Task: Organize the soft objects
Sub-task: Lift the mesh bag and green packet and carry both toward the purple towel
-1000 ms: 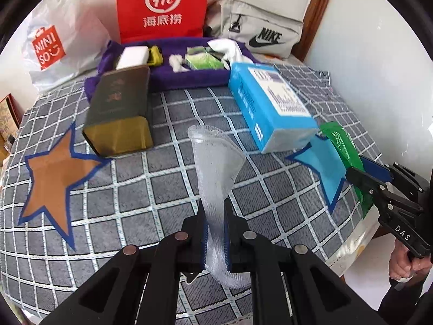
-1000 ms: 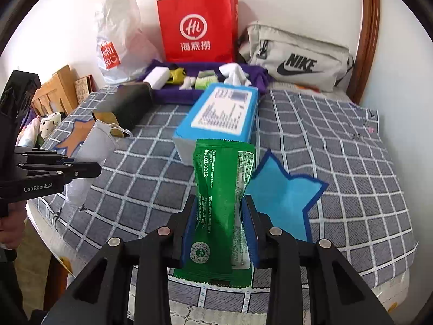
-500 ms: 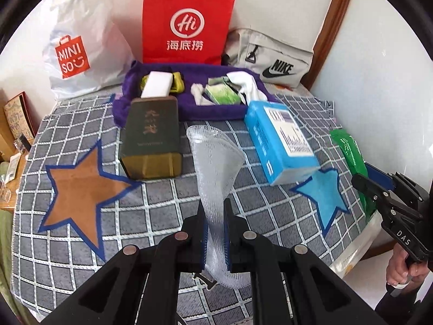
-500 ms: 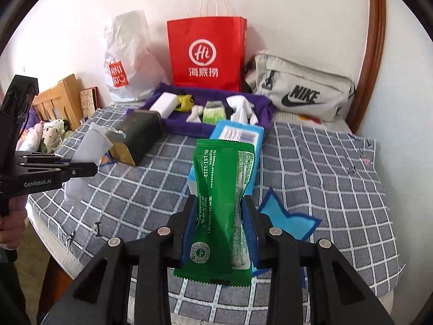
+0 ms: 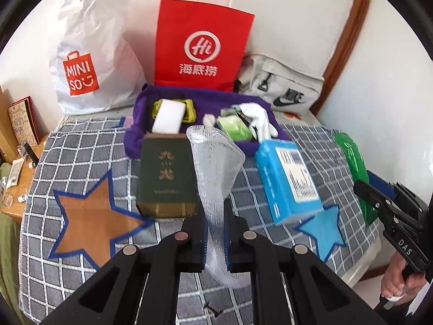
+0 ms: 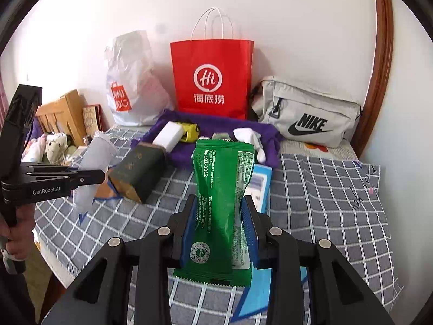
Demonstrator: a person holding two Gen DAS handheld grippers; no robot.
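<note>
Item 1, left gripper (image 5: 215, 233): my fingers are pinched tight on the foam net (image 5: 216, 178), a clear mesh sleeve. Long axis upright, its open mouth above the fingers, its tail hanging below them.

Item 2, right gripper (image 6: 219, 230): my fingers are clamped at a middling width on the green pack (image 6: 223, 203). Long axis upright, its sealed edge below the fingers.

Item 3, purple tray (image 5: 140, 108): lies ahead of and below both sets of fingers, at the far end of the bed, in front of the red bag (image 5: 201, 46). Holds a white block (image 5: 169, 116), a yellow thing, a green packet and a white glove (image 5: 259, 116). I judge it the destination for both soft things. Neither hand is plainly nearer; the left faces its middle more squarely.

Item 4, obstacles between fingers and tray: dark box (image 5: 166, 173) before the left hand, blue box (image 5: 288, 180) before the right. Both call for a carry over the top.

Item 5, surface: bed (image 6: 324, 189) under a grey checked cover, an orange star (image 5: 89, 216) and a blue star (image 5: 323, 228) on it.

Item 6, room: white wall, Miniso bag (image 5: 92, 54), Nike bag (image 6: 305, 113), wooden frame at right.
</note>
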